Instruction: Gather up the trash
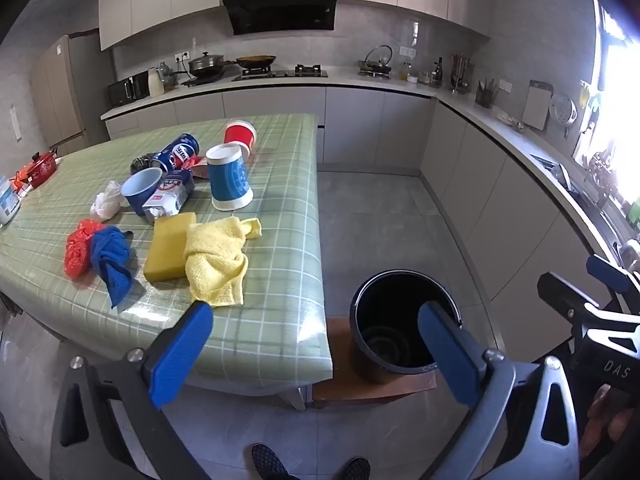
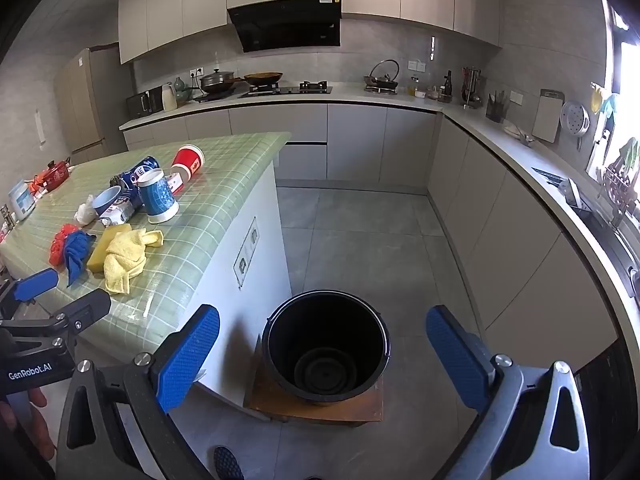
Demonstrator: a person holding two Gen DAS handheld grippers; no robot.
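Bucket mouth unobstructed, island top crowded

The black bucket (image 2: 326, 344) is seen standing open on a wooden board (image 2: 316, 404) just beside the island counter (image 1: 276, 280), with nothing across its mouth. Bare floor (image 2: 360, 240) is left to the bucket's far side and right. On the counter, the near corner beside the bucket is kept free; further in, the way is blocked by a yellow cloth (image 1: 216, 256), a sponge (image 1: 168, 248) and an upright blue cup (image 1: 230, 178).

Red pot (image 1: 40, 162) on the table edge, wok (image 1: 256, 60) on the stove (image 1: 280, 73)
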